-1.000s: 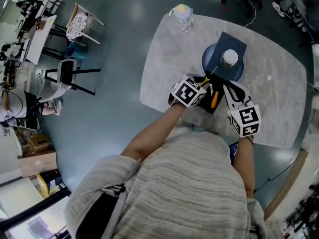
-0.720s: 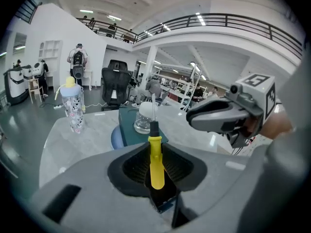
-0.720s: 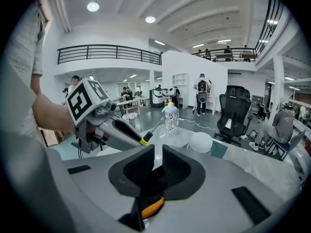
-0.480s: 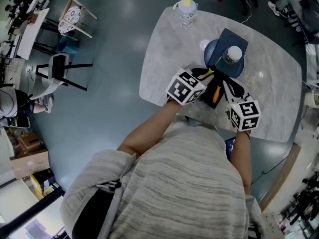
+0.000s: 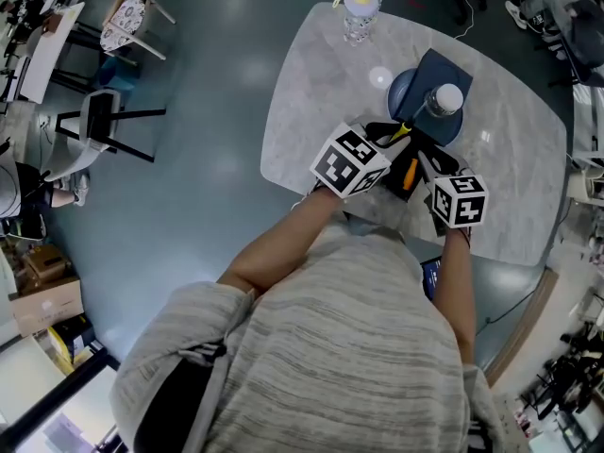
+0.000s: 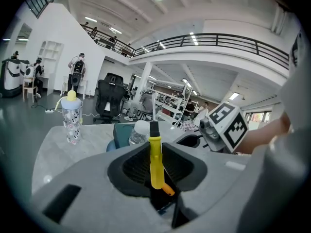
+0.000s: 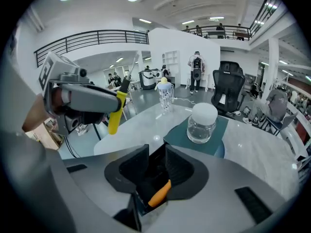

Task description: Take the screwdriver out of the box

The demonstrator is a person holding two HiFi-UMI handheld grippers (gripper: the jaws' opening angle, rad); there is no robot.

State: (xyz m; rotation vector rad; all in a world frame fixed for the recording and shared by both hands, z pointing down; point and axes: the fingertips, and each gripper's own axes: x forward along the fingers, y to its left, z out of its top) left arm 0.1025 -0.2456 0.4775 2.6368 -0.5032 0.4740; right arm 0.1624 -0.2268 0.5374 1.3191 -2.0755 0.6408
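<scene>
One jar (image 5: 445,100) just beyond box (image 5: 397,182)

Bottle (image 5: 447,100) on mat (image 5: 442,68) — box (image 5: 395,185) before it, cup (image 5: 360,13) at far table (image 5: 311,111) edge.

Head view steeply down over table (image 5: 311,83) — claw views close, low across it — white-capped jar (image 5: 445,99) in all.

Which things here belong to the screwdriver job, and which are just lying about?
Job: yellow screwdriver clamped in the left gripper; black box; orange screwdriver in it, ungripped between the jaws of the right gripper, which have just been opening.
Lying about: white-capped bottle, dark pad under it, yellow-lidded bottle.
</scene>
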